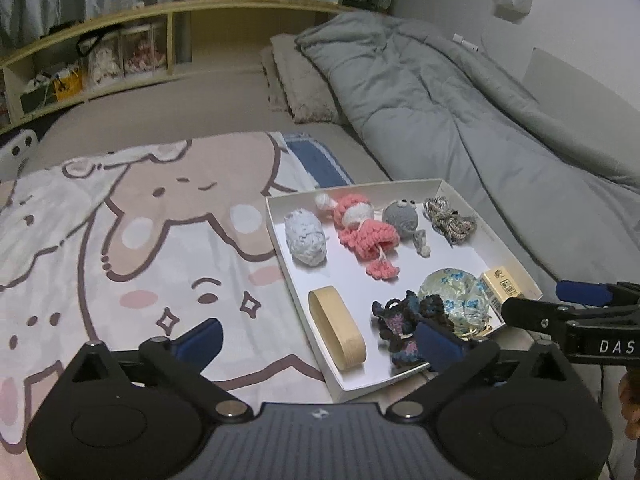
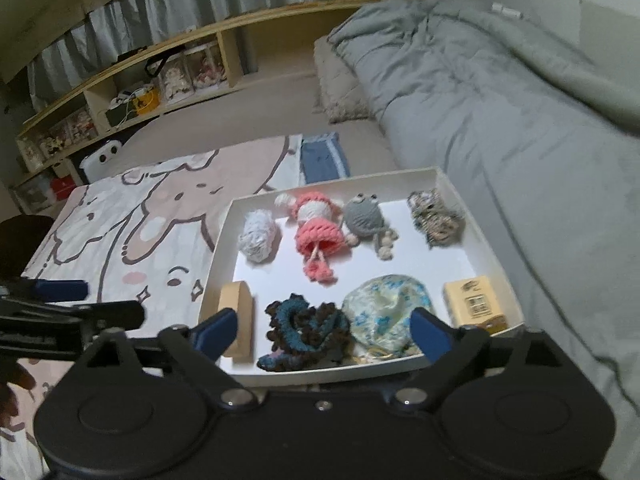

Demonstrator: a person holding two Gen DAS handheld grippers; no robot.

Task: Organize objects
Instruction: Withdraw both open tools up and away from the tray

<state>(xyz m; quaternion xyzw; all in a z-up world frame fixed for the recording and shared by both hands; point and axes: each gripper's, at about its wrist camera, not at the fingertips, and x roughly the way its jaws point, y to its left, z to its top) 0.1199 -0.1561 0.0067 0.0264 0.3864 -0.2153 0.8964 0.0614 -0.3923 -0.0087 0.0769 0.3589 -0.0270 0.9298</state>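
The left gripper hangs low over the cartoon-rabbit printed blanket, its blue-padded fingers spread wide and holding nothing; the right-hand pad sits over the near corner of the shallow white cardboard box. The right gripper hovers at the box's near edge, also spread wide and empty, its pads in front of the dark crocheted piece and the floral pouch.

Inside the box, the far row runs from a pale blue-white yarn ball to a pink-and-white crocheted doll, a grey crocheted frog with bulging eyes, and a speckled beige-grey bundle of cord in the far right corner. The near row starts with a tan oval wooden ring standing on its edge by the left wall, then a dark brown-and-teal crocheted piece, a pale floral fabric pouch, and a small yellow printed carton against the right wall.

Both tools are held roughly level, pointing across the bed toward a rumpled grey quilt. The left camera catches the right gripper side-on; the right camera alone shows a dark hand at its left edge.
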